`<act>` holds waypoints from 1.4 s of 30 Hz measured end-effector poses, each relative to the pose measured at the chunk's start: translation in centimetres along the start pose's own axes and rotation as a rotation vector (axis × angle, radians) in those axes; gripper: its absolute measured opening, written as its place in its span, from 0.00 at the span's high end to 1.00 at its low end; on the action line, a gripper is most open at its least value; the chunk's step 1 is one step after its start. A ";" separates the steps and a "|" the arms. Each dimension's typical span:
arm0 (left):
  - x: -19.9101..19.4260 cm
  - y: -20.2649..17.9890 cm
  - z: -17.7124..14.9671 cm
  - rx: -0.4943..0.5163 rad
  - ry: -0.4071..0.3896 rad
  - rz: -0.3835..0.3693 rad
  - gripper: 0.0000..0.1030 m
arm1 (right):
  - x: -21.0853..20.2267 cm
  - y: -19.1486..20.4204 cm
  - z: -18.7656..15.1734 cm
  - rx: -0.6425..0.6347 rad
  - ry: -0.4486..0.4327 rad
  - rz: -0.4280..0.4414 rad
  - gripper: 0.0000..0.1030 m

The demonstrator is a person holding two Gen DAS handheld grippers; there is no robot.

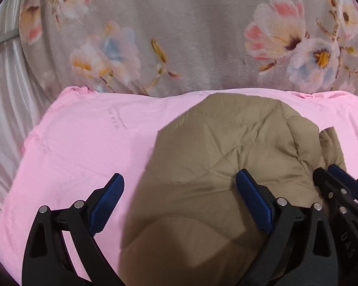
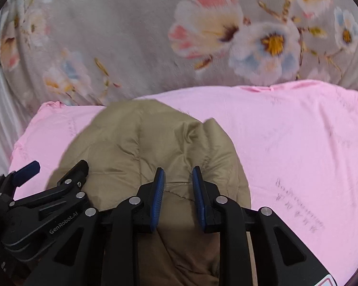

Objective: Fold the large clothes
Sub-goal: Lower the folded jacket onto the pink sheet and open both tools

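My left gripper (image 1: 179, 190) is spread wide over the tan jacket (image 1: 226, 147); my right gripper (image 2: 178, 178) stands narrowly apart, pinching nothing, above the pink sheet (image 2: 298, 143)

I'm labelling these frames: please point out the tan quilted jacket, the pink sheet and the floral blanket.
tan quilted jacket (image 1: 217, 147): left wrist view, quilted top panel.
pink sheet (image 2: 298, 143): right wrist view, bare stretch right of the jacket.
floral blanket (image 1: 179, 23): left wrist view, plain grey middle.

Tan quilted jacket (image 1: 217, 157) — pink sheet (image 1: 78, 143).

One tan quilted garment (image 1: 226, 147), one pink sheet (image 1: 78, 147), one floral blanket (image 1: 191, 35) and two grippers are counted.
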State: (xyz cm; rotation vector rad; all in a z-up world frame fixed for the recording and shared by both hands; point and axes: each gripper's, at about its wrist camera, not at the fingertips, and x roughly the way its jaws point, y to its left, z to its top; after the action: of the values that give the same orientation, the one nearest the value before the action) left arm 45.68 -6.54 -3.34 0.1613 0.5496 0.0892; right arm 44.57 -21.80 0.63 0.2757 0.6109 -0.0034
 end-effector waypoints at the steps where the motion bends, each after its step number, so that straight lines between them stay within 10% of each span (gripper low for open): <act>1: 0.1 -0.1 -0.2 -0.010 -0.011 -0.006 0.09 | 0.1 -0.1 -0.5 -0.010 -0.015 -0.005 0.80; 28: 1.2 -2.4 -1.7 0.028 -0.065 0.058 0.07 | 0.0 -0.4 -1.6 -0.030 0.000 -0.022 0.78; 42: -10.8 1.0 -11.3 -0.022 0.046 -0.058 0.07 | -11.7 -1.6 -11.8 -0.131 0.127 -0.074 0.67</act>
State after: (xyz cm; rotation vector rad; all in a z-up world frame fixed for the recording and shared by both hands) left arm 30.50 -5.53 -7.11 0.1220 0.5981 0.0425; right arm 28.17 -21.20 -2.41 0.1265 0.7436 -0.0166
